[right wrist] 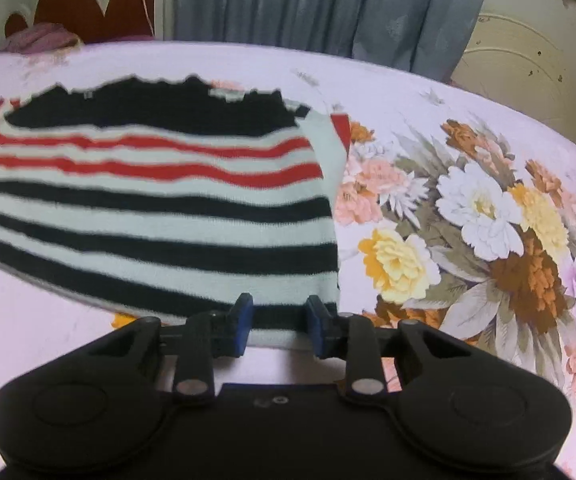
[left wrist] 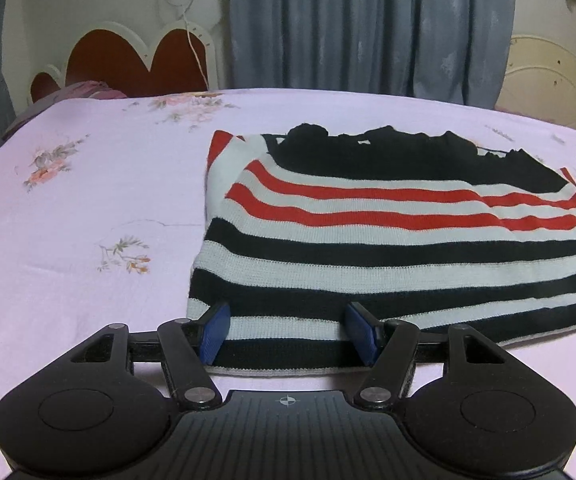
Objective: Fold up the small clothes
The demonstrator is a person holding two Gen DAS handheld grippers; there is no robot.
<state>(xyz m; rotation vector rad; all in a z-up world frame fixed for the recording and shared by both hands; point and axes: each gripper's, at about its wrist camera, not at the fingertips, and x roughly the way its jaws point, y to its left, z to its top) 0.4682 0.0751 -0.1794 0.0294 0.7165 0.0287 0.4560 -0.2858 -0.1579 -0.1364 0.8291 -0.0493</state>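
We note a striped knit sweater (left wrist: pixel 388 240) lying flat on the bed (left wrist: pixel 79 200), its sleeves tucked in so it forms a rough rectangle. The bed carries a pale pink sheet printed with flowers. The top of the sweater, far from us, is black; below that run red and white bands, then black and white bands down to the near hem.

Left wrist view, left to right: a headboard (left wrist: pixel 135 56) with red heart-shaped panels stands behind the bed, a thin cord (left wrist: pixel 191 40) hangs in front of it, and blue-grey curtains (left wrist: pixel 368 24) fill the middle of the back wall. A cream door (left wrist: pixel 548 76) shows at far right. The left tongs (left wrist: pixel 288 332) sit at the sweater's near left corner. Their blue pads (left wrist: pixel 215 328) are spread wide, with the hem lying between them. We cannot tell whether the pads touch the cloth.

Right wrist view, left to right: the sweater (right wrist: pixel 147 200) fills the left half, slightly blurred. The right tongs (right wrist: pixel 277 328) are at its near right corner, their pads (right wrist: pixel 241 328) parted, less widely than the left pair, with the hem's black and white edge between them. Here too we cannot tell if the pads touch the fabric. To the right of the sweater the sheet shows a large flower print (right wrist: pixel 480 232) in white, yellow, orange and pink.

The two tongs are spaced along the same hem, one near each corner.
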